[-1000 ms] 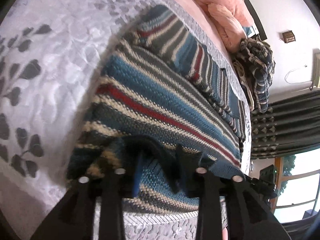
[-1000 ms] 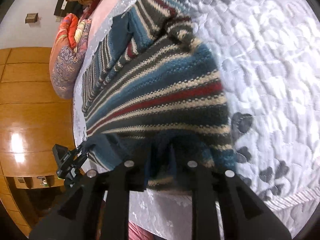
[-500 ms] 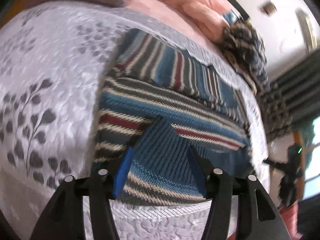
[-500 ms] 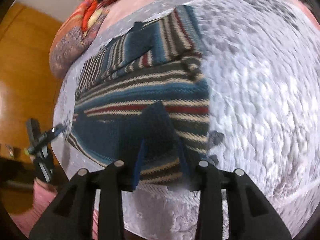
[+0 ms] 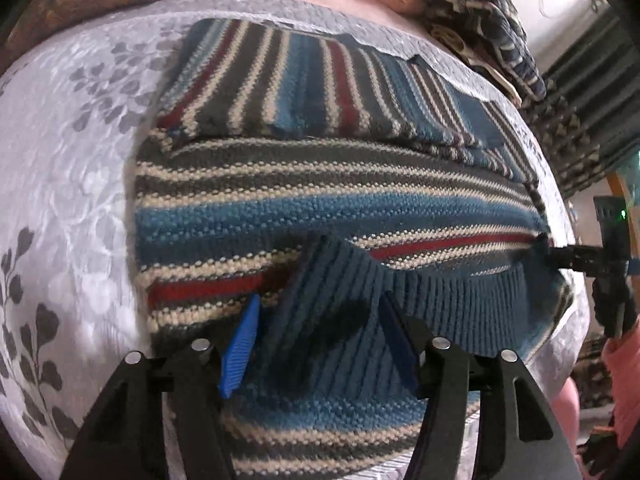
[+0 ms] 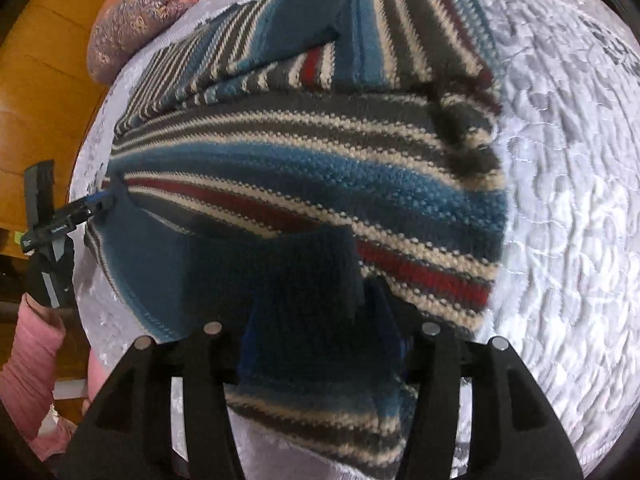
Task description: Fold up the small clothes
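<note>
1. The striped sweater (image 5: 320, 200) lies flat on a bed with a grey quilted bedspread (image 5: 80, 160). Its stripes, and so its long axis, run crosswise to both cameras. The sleeves are already folded in across the far part.

2. The left gripper (image 5: 320, 328) holds the ribbed blue hem (image 5: 460, 300) between its jaws; the jaws sit fairly wide, with bunched knit filling the gap, so this reads as a grip on the hem. The hem is lifted and turned over onto the body.

3. The right gripper (image 6: 320, 320) does the same at the hem's other end, jaws around a dark bunch of rib (the shadow there hides the pad contact).

4. Key relation: the sweater body lies straight ahead of both jaws, away from the person. Each gripper has its own near corner, neither nearer to the far edge. As a judgement, the coming move is to carry the hem forward, across the stripes, toward the folded sleeves, keeping both ends level.

5. The left view alone shows a dark patterned garment (image 5: 480, 28) heaped past the far edge and curtains on the right. The right view alone shows wooden panelling (image 6: 48, 80), a patterned cushion (image 6: 132, 28) and a pink sleeve (image 6: 28, 360) beneath the other gripper.
</note>
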A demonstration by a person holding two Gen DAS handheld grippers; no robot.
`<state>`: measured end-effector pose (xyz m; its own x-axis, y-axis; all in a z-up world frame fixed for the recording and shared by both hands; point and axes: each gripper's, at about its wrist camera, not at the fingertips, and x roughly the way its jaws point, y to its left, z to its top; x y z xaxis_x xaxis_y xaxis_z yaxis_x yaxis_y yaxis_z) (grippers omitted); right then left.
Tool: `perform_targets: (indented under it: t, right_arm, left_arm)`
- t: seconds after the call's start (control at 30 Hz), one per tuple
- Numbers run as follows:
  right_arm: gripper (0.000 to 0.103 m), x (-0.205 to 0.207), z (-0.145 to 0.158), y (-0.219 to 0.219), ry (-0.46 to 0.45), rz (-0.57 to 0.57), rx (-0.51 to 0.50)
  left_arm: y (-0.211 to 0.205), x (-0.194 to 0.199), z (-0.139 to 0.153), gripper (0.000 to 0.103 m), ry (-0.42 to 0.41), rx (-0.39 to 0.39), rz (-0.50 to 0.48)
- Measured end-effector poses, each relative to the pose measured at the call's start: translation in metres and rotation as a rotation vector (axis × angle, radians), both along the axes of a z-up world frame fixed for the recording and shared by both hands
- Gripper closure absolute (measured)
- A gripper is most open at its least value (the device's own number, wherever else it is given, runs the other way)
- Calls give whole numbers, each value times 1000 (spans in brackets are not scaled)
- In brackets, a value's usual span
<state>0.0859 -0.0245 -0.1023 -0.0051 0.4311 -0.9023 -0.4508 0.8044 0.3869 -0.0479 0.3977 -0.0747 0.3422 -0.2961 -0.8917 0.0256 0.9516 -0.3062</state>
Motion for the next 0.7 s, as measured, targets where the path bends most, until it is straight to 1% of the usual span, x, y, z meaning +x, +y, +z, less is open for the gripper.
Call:
perform_targets:
  t: [0.07, 0.1, 0.13, 0.17, 0.2, 0.23, 0.27, 0.37, 0.4, 0.43, 0.5, 0.53, 0.57, 0.6, 0.63, 0.7]
  right_arm:
    - [53, -3, 0, 4, -16, 18, -6]
    - [59, -6, 2, 7, -30, 29, -13]
    - [69, -8, 3, 8, -41, 41, -18]
    - [73, -10, 4, 10, -49, 53, -23]
    - [81, -12, 5, 11, -53, 67, -21]
    - [82, -14, 6, 13, -53, 75, -16]
    - [82, -16, 7, 13, -61, 80, -19]
    - [81, -14, 4, 16, -57, 84, -24]
    - [78, -13, 0, 19, -48, 78, -23]
    - [77, -11, -2, 21, -40, 69, -21]
    - [77, -10, -4, 21, -32, 59, -17]
    - [81, -11, -3, 21, -36, 56, -16]
    - [83, -12, -1, 20, -42, 54, -14]
    - [89, -14, 2, 19, -46, 52, -1]
    - [89, -15, 5, 14, -47, 48, 8]
    - [90, -20, 18, 6, -64, 40, 47]
  left_arm:
    - [-6, 0, 1, 40, -7, 9, -17]
    - [-10, -1, 2, 41, -10, 15, -25]
    - [-14, -2, 3, 45, -13, 26, -35]
    - [-17, -3, 4, 53, -15, 33, -46]
    - [-19, -4, 5, 57, -15, 32, -53]
    - [-20, -5, 5, 63, -14, 27, -54]
    - [-20, -6, 5, 65, -12, 29, -55]
    - [-16, -3, -1, 64, -5, 29, -52]
    - [-14, 0, -3, 64, 1, 9, -39]
    - [-12, 1, -5, 62, 4, -9, -28]
    - [-13, 3, -5, 61, 4, -12, -14]
    - [-16, 2, -4, 62, -1, 6, -17]
    - [-21, -1, -1, 69, -16, 38, -26]
    - [-24, -3, 2, 77, -25, 43, -34]
    - [-25, -7, 5, 86, -31, 32, -40]
    - [-27, -16, 18, 87, -71, 21, -37]
